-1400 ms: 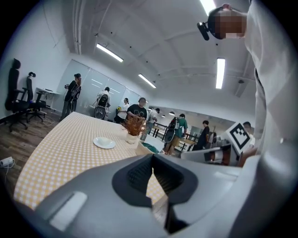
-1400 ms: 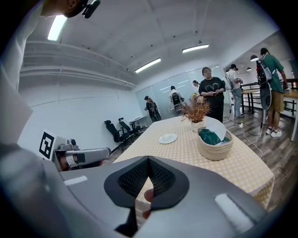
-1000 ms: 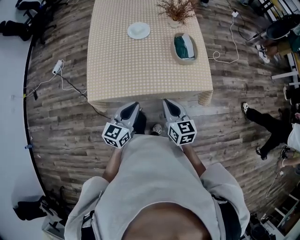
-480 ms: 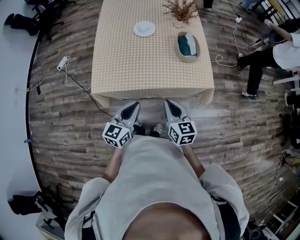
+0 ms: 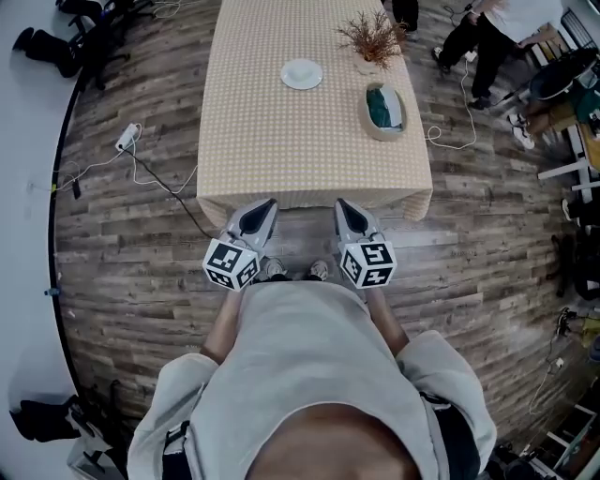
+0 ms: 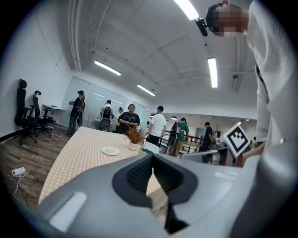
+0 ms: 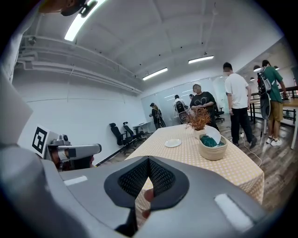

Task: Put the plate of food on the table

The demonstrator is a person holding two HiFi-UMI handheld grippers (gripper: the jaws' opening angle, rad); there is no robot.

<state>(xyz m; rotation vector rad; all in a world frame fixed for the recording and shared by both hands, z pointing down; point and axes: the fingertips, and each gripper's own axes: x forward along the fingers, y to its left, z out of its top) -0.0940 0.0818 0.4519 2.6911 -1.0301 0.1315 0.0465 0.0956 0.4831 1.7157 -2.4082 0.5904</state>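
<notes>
**Stance shifts at the table's near end, both grippers empty**

Over the past second the tabletop (image 5: 281, 141), under its checked cloth, has slid rightward in the head view. A bystander (image 5: 483, 28) who stood by its right edge has walked off toward the far end. The left gripper (image 5: 263, 206) and right gripper (image 5: 346, 208) have kept their place in front of the person's chest, aimed at the near edge. I judge that only the stance has changed: nothing is being carried, so the task itself is no further along.

A bowl (image 5: 384, 110) with something teal inside stands on the tabletop's right side. A dried plant (image 5: 375, 37) stands just beyond it. The one plate (image 5: 301, 73) in sight, small and white, already lies on the tabletop toward the far end. It is left of the plant and well apart from both grippers, and no food can be made out on it.

The head view gives this layout from above. Only the gripper views show the left fingers (image 6: 138, 174) and right fingers (image 7: 135, 179) closed tip to tip on nothing. They also show a group of people (image 6: 130, 118) standing beyond the far end.
</notes>
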